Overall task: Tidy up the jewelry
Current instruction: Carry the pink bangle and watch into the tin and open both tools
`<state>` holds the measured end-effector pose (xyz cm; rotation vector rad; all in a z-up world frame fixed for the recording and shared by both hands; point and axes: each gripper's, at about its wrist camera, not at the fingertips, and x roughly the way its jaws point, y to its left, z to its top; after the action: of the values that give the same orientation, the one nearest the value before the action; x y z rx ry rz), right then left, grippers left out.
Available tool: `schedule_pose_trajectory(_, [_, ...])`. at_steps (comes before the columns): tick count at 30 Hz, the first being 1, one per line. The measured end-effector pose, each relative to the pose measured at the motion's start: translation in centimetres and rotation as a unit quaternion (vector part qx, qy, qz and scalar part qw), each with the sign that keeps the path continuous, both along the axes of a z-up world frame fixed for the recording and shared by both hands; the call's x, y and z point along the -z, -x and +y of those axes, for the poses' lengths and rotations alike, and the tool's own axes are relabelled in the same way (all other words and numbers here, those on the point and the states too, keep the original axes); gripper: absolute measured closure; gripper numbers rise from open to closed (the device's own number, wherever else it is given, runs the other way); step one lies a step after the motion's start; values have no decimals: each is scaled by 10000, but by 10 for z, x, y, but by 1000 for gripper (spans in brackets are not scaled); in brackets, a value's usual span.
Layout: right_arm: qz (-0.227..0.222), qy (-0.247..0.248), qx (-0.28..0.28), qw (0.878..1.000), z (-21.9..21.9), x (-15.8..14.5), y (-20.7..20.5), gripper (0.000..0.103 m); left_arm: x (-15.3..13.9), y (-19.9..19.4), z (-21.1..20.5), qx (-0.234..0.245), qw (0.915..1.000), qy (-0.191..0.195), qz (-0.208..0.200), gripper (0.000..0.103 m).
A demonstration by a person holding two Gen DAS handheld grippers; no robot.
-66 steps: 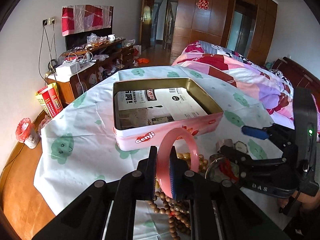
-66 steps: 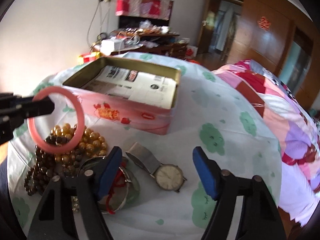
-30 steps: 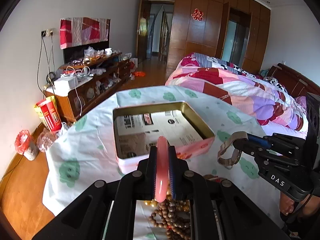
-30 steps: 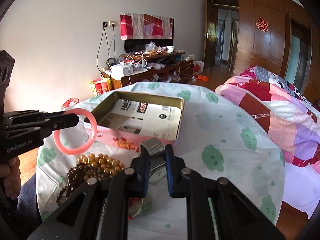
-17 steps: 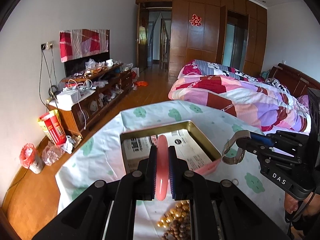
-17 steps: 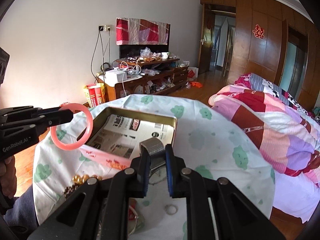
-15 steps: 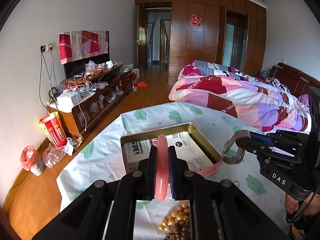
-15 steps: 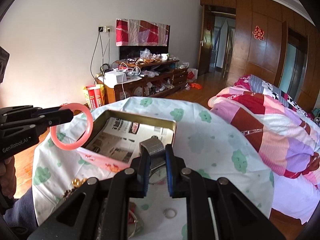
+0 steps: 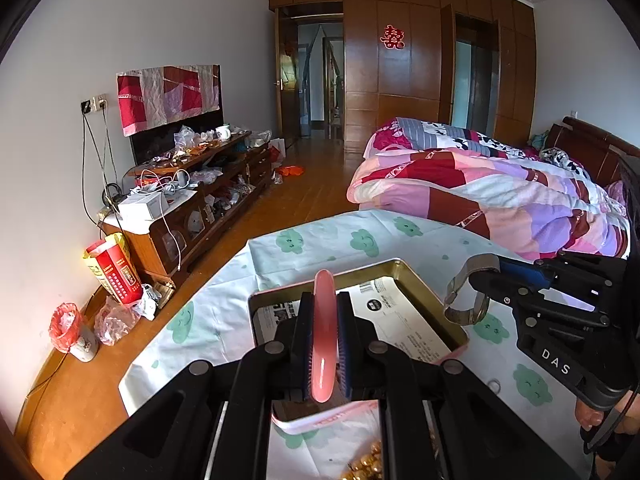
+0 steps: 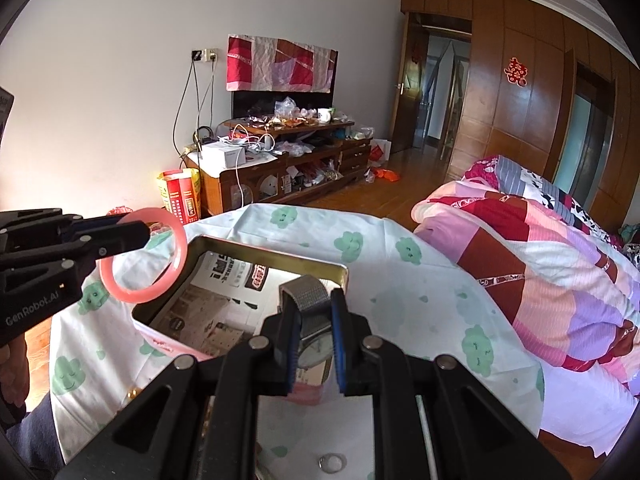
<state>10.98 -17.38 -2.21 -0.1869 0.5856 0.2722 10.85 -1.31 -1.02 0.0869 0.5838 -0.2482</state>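
Note:
My left gripper is shut on a pink bangle, seen edge-on between its pads; the right wrist view shows the same bangle as a ring hanging over the left rim of the open pink tin. My right gripper is shut on a wristwatch with a grey mesh strap, its dial hanging below the pads over the tin's near right part. In the left wrist view the watch strap loops from the right gripper beside the tin, which is lined with printed paper.
The tin stands on a table under a white cloth with green clouds. Gold beads and a small ring lie near the table's front. A quilt-covered bed is to the right, a cluttered wooden cabinet at the back left.
Both grippers have risen and moved forward over the tin, carrying the bangle and the watch. The beads have slid toward the bottom of the views. Both grips are unchanged.

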Motion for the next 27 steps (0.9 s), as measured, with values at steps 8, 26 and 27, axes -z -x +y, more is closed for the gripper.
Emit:
schedule_pose_trajectory(8, [-7, 78, -31, 10000, 10, -1, -14, 87, 6, -15, -3, -48, 9999, -121, 53, 93])
schedule_pose_trajectory(26, [360, 275, 28, 9990, 21, 24, -53, 87, 44, -55, -2, -150, 9981, -233, 542, 93])
schedule_pose_trajectory(27, [391, 286, 39, 9988, 21, 27, -55, 87, 45, -57, -1, -160, 9980, -223, 565, 93])
